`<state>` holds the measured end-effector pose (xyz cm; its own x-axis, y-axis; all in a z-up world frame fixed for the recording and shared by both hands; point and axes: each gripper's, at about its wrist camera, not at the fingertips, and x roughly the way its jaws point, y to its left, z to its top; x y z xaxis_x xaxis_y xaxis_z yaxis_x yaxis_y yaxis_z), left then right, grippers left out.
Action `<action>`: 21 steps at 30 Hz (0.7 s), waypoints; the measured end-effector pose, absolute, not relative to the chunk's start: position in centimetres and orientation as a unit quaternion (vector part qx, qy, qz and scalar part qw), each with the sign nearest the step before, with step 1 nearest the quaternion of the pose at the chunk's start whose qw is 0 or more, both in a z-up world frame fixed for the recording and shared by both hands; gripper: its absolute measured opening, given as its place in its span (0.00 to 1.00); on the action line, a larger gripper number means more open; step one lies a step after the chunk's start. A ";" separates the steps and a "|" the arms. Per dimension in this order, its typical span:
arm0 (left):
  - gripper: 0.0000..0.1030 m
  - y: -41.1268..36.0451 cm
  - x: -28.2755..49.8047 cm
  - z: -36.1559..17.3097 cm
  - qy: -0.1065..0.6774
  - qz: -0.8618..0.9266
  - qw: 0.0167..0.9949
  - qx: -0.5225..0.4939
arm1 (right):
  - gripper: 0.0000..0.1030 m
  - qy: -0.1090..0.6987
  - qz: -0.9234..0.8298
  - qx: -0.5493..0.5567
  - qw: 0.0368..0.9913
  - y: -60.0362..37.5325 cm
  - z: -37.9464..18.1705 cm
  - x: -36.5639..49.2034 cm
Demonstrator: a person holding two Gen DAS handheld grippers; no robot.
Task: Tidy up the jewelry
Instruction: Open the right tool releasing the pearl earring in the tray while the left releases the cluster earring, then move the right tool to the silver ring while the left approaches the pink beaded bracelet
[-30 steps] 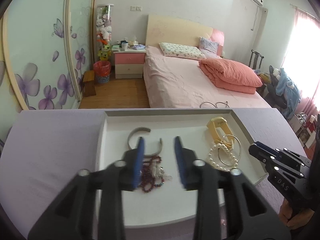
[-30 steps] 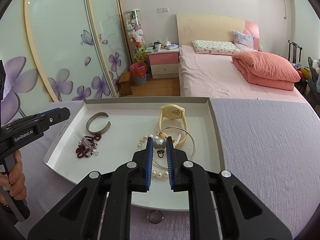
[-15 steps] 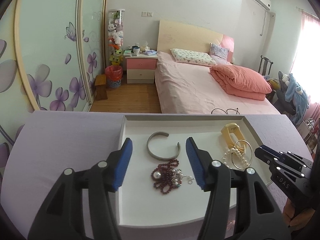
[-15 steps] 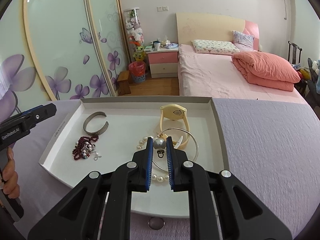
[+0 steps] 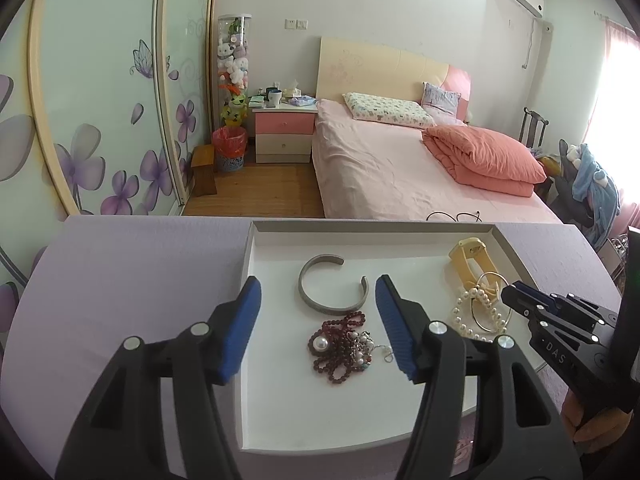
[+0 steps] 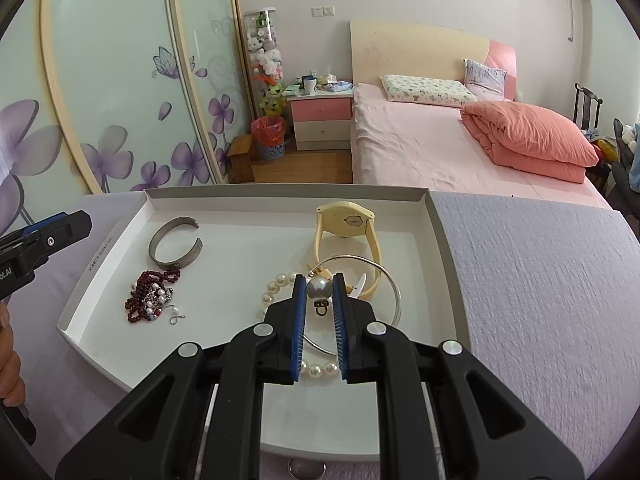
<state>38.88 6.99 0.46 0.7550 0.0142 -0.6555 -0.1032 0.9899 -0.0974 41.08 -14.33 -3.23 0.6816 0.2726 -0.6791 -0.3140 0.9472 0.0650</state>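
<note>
Now the left gripper (image 5: 318,294) is opening, its jaws empty above the red bead bracelet (image 5: 340,346) left in the white tray (image 5: 280,420), while the right gripper (image 6: 319,286) clamps a pearl pendant (image 6: 318,289), next to place.

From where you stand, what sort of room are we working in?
A bedroom, most likely in a home: a pink bed with pillows, a nightstand beside it, and a flower-patterned sliding wardrobe. The jewelry tray sits on a purple-covered surface.

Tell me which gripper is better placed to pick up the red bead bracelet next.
Probably the left gripper. Its jaws are opening with nothing between them, right above the red bead bracelet. The right gripper is shut on a pearl pendant.
</note>
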 end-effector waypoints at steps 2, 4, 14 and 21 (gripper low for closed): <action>0.58 6.9 38.9 0.2 0.350 0.030 0.934 -0.063 | 0.13 0.367 0.159 -0.027 0.916 -14.3 -3.3 41.3; 0.60 6.9 38.9 -0.1 0.352 0.030 0.934 -0.062 | 0.13 0.367 0.158 -0.027 0.916 -14.2 -3.4 41.4; 0.62 6.7 38.6 -0.3 0.358 0.031 0.931 -0.063 | 0.53 0.350 0.144 -0.013 0.926 -15.6 -2.7 40.5; 0.64 6.4 36.7 0.3 0.355 0.026 0.932 -0.065 | 0.53 0.343 0.136 -0.010 0.929 -17.0 -1.8 38.8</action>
<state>36.74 6.38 0.29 0.7468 0.0015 -0.6651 -0.0944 0.9901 -0.1037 38.78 -17.03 -1.77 0.7275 0.2460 -0.6405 -0.2600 0.9627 0.0745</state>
